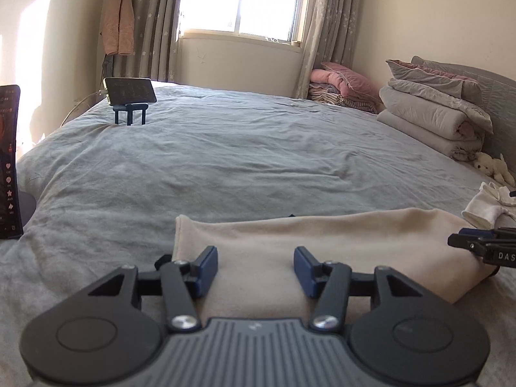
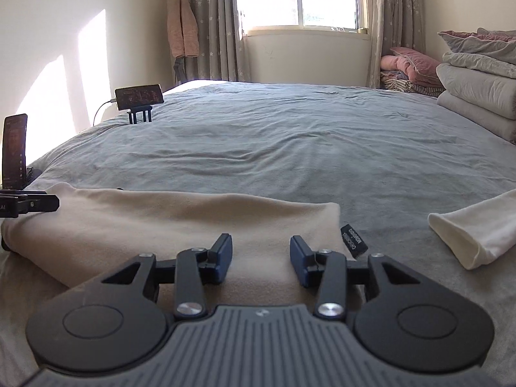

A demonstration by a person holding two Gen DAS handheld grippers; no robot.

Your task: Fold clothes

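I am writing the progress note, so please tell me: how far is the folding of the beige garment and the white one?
Done: the beige garment lies folded into a flat band on the grey bedsheet. In hand: nothing is gripped; the left tongs and right tongs stand open above its two ends. Left: perhaps one more fold, and whether the white garment to the right still needs folding I cannot tell.

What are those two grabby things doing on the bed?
A person is folding clothes with two tools. The left hand-held gripper and the right hand-held gripper both sit over a folded beige garment on the grey bed cover, jaws open, gripping nothing. A white garment lies off to the right.
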